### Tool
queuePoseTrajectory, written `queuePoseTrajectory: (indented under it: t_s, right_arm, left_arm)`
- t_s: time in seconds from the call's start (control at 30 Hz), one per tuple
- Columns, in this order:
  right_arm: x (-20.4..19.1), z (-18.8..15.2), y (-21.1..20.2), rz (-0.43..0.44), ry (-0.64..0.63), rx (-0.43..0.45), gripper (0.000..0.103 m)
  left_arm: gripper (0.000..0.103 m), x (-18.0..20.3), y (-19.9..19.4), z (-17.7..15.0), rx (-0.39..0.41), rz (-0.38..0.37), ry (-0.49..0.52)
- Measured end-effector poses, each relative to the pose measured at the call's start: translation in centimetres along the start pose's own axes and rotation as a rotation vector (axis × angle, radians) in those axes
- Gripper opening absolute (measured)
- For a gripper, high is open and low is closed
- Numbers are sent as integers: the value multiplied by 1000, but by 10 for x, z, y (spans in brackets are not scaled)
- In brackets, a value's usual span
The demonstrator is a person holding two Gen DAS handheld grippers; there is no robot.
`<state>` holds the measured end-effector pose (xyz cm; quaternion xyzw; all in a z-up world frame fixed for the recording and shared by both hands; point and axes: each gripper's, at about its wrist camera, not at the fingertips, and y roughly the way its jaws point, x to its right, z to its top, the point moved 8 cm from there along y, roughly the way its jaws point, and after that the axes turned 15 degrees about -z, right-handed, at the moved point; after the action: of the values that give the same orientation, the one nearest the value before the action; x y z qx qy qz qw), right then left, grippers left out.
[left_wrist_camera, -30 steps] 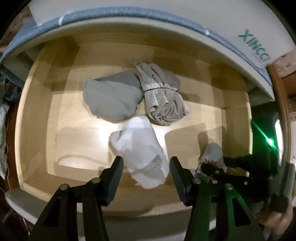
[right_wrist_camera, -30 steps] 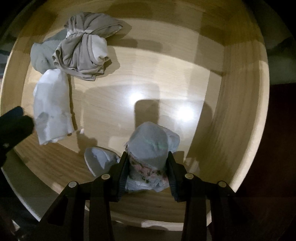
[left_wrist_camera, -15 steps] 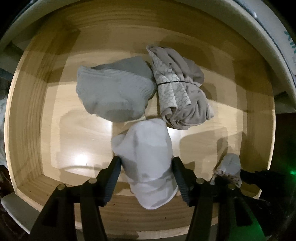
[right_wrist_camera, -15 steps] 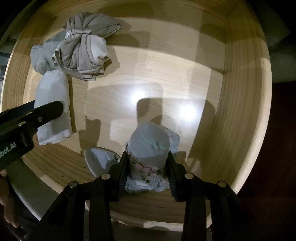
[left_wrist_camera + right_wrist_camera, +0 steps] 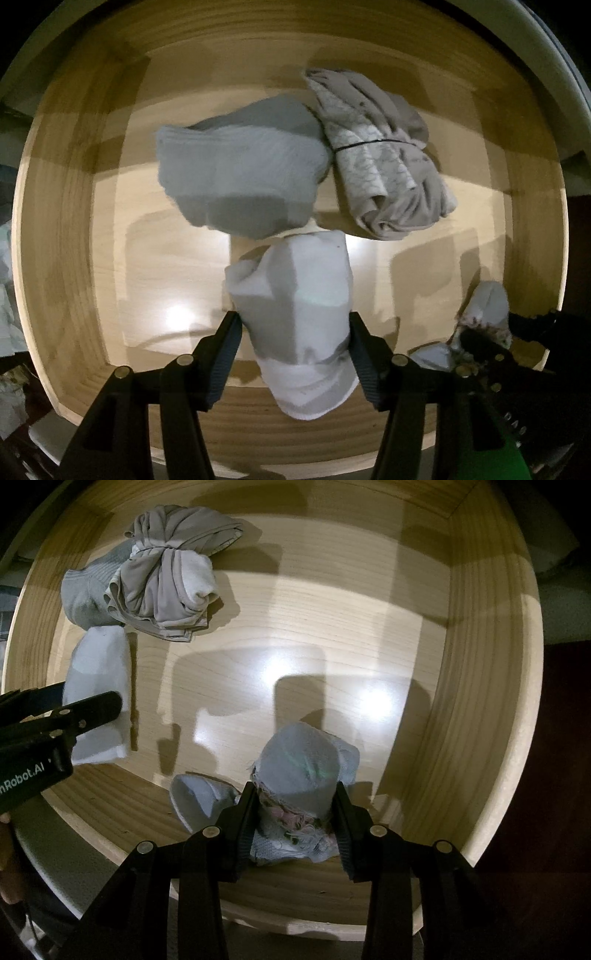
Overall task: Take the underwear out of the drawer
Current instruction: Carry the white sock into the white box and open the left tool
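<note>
White roll point(image 5: 295, 317) near drawer point(image 5: 66, 229) front edge

Dim room, bright glare spots

Pale wood drawer point(image 5: 66, 229), my black claws, white roll point(image 5: 295, 306), grey bundle point(image 5: 240, 177), beige lace-patterned bundle point(image 5: 384, 162), pale blue floral-edged roll point(image 5: 299, 771).
</note>
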<state>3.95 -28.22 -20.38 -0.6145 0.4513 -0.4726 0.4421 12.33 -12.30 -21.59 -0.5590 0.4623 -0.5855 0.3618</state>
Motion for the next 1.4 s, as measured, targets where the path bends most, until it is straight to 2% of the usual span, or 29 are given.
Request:
queuePoseTrajectory:
  t_s: [0.37, 0.6, 0.77, 0.97, 1.03, 1.4]
  right_arm:
    - [0, 1, 1, 0, 2, -1, 36]
    - [-11, 6, 6, -1, 8, -4, 37]
    - [-13, 6, 6, -2, 8, -4, 36]
    - [-13, 6, 5, -1, 8, -4, 37]
    - [-13, 6, 5, -2, 8, -4, 37]
    - [-15, 7, 6, -3, 9, -5, 37]
  left_arm:
    - [45, -13, -8, 0, 36, 72, 60]
    - [43, -31, -14, -11, 64, 63, 55]
    - [43, -21, -18, -21, 78, 49, 68]
    - [43, -14, -48, -26, 114, 48, 91]
    - [43, -23, -71, -28, 128, 44, 99]
    - [43, -3, -147, -35, 242, 46, 188]
